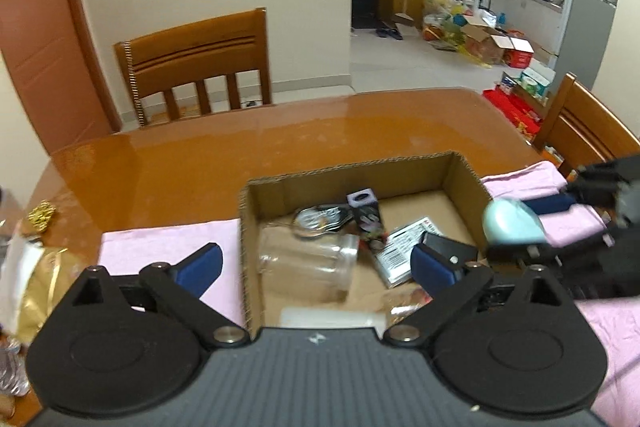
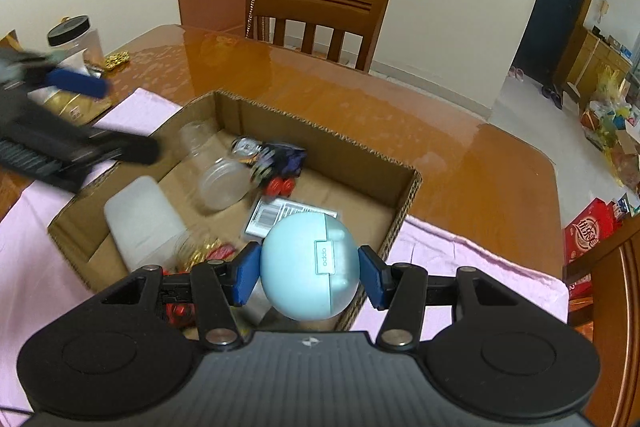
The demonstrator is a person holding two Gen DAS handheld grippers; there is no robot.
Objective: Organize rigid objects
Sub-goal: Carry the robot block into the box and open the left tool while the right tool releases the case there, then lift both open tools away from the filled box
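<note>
On the left edge of the table [image 1: 168,163], outside the box, stand a gold packet [image 1: 44,279] and, in the right wrist view, a jar with black lid [image 2: 74,37]. These are not yet put away.

The left gripper [image 1: 316,265] has its jaws wide apart and holds nothing. It hangs over the near left wall of the box [image 1: 250,247], one finger outside over the pink cloth [image 1: 160,243], the other finger inside the box.

The box sits on the cloth in the middle. Inside it already lie a clear jar [image 1: 308,265] on its side, a white lidded tub [image 2: 142,223], a small dark carton [image 1: 366,217], a barcode packet [image 1: 400,245] and some gold and red small pieces [image 2: 208,253].

The right gripper [image 2: 310,273] holds the blue case [image 2: 310,267], a round light-blue earbud case, between its two blue pads [image 2: 246,277]. The case is in the air at the near right corner of the box, about over the wall, not yet resting on anything.

I judge the step in hand is to place this case in the box. The next move calls for carrying it further over the free floor on the right side, lowering it, then opening the jaws. The smooth round shell may slip or roll, so a low release seems better. The left gripper is free for the next object.
</note>
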